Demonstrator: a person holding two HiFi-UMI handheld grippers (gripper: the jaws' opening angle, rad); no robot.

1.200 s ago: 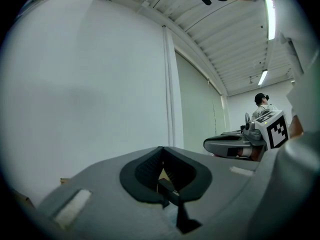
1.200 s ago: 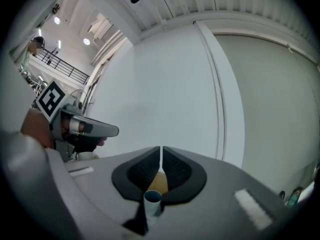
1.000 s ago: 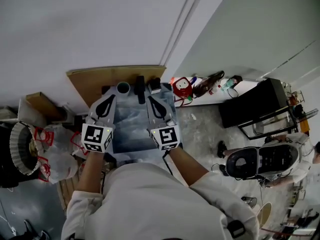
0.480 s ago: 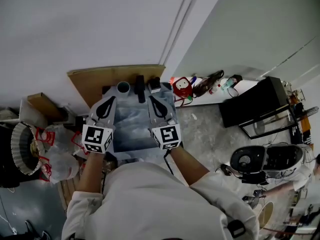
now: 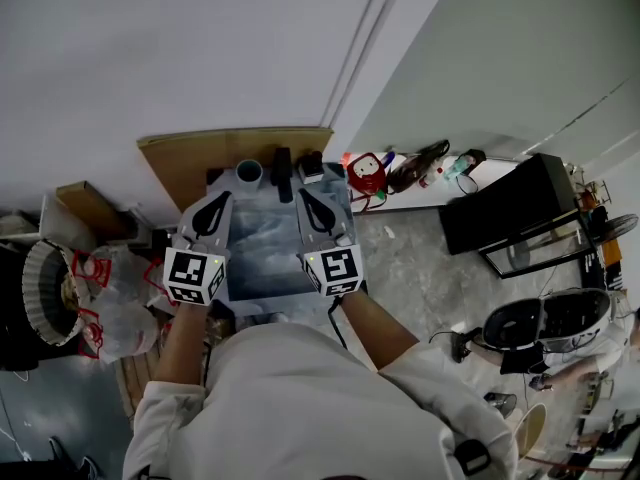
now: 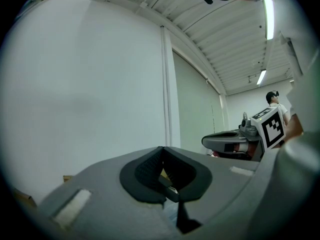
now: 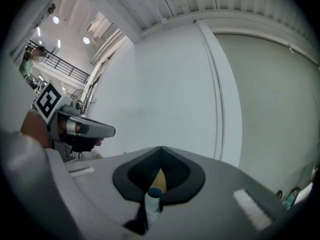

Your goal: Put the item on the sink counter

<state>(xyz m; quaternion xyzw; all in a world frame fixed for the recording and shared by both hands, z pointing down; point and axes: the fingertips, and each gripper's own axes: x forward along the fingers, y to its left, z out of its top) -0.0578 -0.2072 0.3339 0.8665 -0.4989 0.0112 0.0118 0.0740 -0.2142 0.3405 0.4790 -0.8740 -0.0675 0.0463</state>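
Observation:
In the head view both grippers hover side by side over a grey marbled sink counter [image 5: 262, 253]. My left gripper [image 5: 217, 198] and my right gripper [image 5: 303, 195] are shut, tips touching, with nothing between them. At the counter's back edge stand a pale cup [image 5: 248, 174], a black upright piece [image 5: 283, 176] and a small dark item [image 5: 311, 168]. The left gripper view shows my left gripper [image 6: 161, 149] shut and pointing at a white wall. Through the shut right gripper [image 7: 161, 148], the right gripper view shows the cup [image 7: 153, 198] beyond the jaws.
A wooden board [image 5: 190, 158] leans behind the counter. Plastic bags [image 5: 115, 293] and a round basket [image 5: 40, 303] sit at the left. On the floor to the right are a red object [image 5: 365, 173], bottles [image 5: 430, 166], a black cabinet [image 5: 500, 208] and a person [image 5: 590, 333].
Both grippers have stayed almost still over the counter. At the right a person with a dark round machine has moved further right.

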